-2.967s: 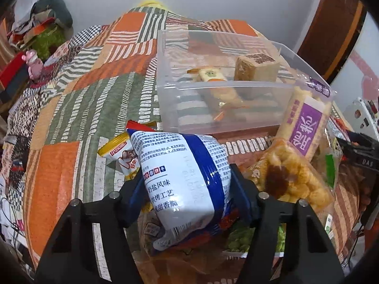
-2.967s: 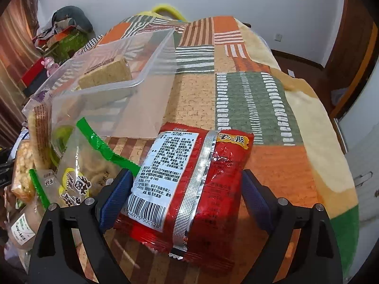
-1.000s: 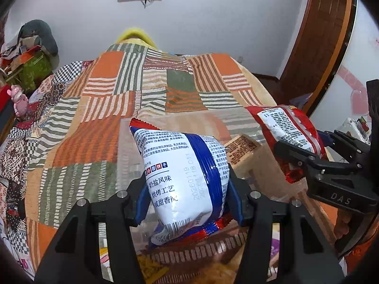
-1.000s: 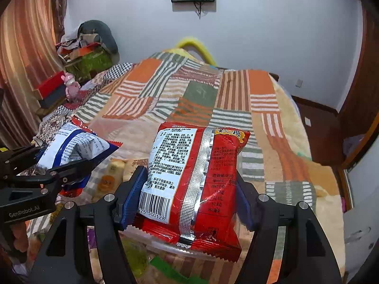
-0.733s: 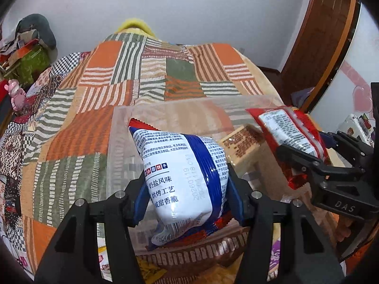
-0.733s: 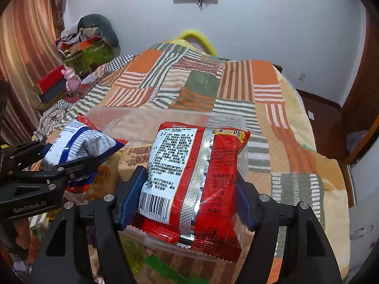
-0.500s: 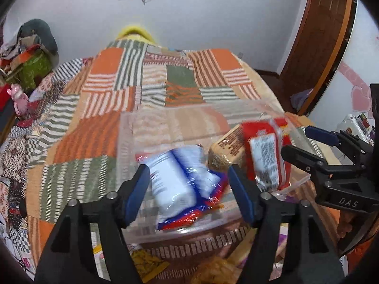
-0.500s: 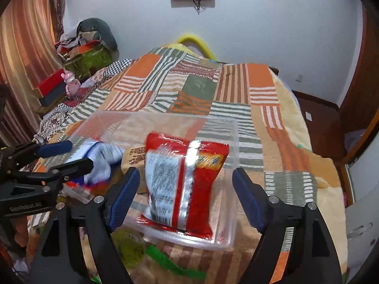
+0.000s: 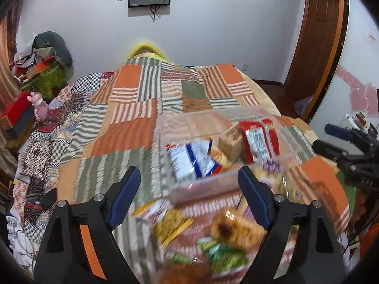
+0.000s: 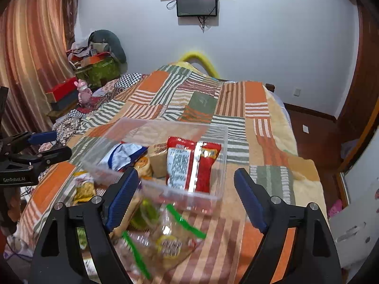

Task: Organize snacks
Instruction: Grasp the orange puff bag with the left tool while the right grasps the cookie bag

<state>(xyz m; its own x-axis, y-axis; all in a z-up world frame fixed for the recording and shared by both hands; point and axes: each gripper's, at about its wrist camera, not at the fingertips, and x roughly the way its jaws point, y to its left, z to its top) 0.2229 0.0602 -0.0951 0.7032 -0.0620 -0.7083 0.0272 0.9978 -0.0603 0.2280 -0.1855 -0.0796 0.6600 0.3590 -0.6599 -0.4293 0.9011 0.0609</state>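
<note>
A clear plastic bin (image 9: pixel 180 187) (image 10: pixel 220 142) sits on the patchwork bedspread. In it lie a blue and white snack bag (image 9: pixel 189 161) (image 10: pixel 125 155), a red snack bag (image 9: pixel 258 139) (image 10: pixel 191 163) and a brown block snack (image 9: pixel 231 142) (image 10: pixel 157 161). My left gripper (image 9: pixel 189 194) is open and empty, held above the bin's near side. My right gripper (image 10: pixel 184 198) is open and empty above the bin's near edge. Each gripper also shows at the edge of the other's view, the right (image 9: pixel 331 139) and the left (image 10: pixel 54 144).
Several loose snack packets lie on the bedspread in front of the bin: a yellow one (image 9: pixel 173 224), a green one (image 9: pixel 222 255), green-sealed clear bags (image 10: pixel 165 239). Clutter and a pink toy (image 10: pixel 83 92) sit at the bed's left. A wooden door (image 9: pixel 315 35) stands at right.
Both grippers opened and let go of their bags, which dropped into the bin. Both grippers have since pulled up and back from the bin.
</note>
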